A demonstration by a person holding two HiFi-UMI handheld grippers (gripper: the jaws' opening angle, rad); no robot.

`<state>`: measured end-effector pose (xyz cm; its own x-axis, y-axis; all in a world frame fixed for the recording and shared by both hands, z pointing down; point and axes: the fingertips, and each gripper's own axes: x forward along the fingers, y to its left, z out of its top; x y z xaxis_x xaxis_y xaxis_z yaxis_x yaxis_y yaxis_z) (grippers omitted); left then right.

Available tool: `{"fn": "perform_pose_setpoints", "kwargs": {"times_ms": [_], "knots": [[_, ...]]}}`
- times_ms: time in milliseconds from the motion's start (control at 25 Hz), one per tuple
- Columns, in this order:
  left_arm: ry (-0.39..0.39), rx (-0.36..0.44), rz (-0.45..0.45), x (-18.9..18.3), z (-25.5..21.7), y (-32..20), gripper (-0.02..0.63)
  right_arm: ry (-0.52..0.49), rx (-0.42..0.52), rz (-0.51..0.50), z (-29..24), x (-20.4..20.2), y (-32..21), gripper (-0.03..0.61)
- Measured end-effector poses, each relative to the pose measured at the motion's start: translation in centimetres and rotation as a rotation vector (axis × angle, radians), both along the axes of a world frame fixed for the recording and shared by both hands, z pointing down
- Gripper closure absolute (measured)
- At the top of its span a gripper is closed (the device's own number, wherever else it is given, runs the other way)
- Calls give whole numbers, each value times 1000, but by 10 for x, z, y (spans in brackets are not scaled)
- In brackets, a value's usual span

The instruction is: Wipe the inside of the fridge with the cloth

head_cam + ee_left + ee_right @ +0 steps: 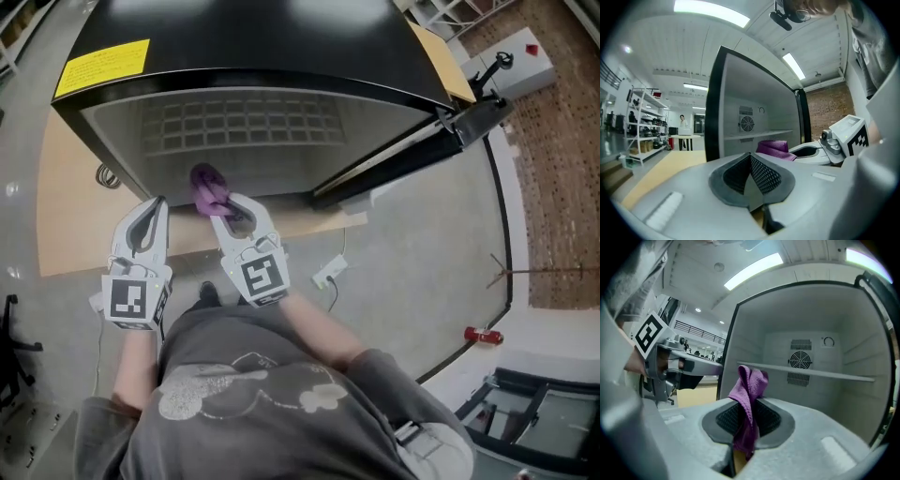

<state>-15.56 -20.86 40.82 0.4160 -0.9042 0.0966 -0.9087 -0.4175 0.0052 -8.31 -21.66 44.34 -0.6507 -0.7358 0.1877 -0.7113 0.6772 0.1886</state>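
A black fridge (244, 56) stands open in front of me, its pale grey inside (820, 366) empty but for a shelf (806, 371) and a fan grille at the back. My right gripper (218, 208) is shut on a purple cloth (206, 187) at the mouth of the fridge; in the right gripper view the cloth (748, 404) sticks up from between the pads. My left gripper (159, 204) is shut with nothing in it, just left of the right one, outside the fridge. The left gripper view shows the cloth (773, 148) to its right.
The fridge door (412, 150) swings out to the right. The fridge stands on a low wooden platform (66, 216). A white power strip (328, 273) with a cable lies on the grey floor, and a red can (483, 335) lies farther right. Shelving (642, 126) stands far left.
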Motion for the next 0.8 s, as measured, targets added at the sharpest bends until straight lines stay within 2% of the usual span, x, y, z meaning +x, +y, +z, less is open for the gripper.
{"fn": "perform_pose_setpoints", "kwargs": {"times_ms": [240,400,560,800], "knots": [[-3,-5,-91,-41,3,-2,596,16,11,-32,24,-41,-45,535],[5,-21,-122,-58,8,-6,597,37,18,-34,36,-63,-80,535],[5,0,-151,-68,5,-10,595,48,28,-32,38,-80,-108,535],[16,-6,-154,-70,5,-12,595,66,29,-96,41,-99,-105,535]]}}
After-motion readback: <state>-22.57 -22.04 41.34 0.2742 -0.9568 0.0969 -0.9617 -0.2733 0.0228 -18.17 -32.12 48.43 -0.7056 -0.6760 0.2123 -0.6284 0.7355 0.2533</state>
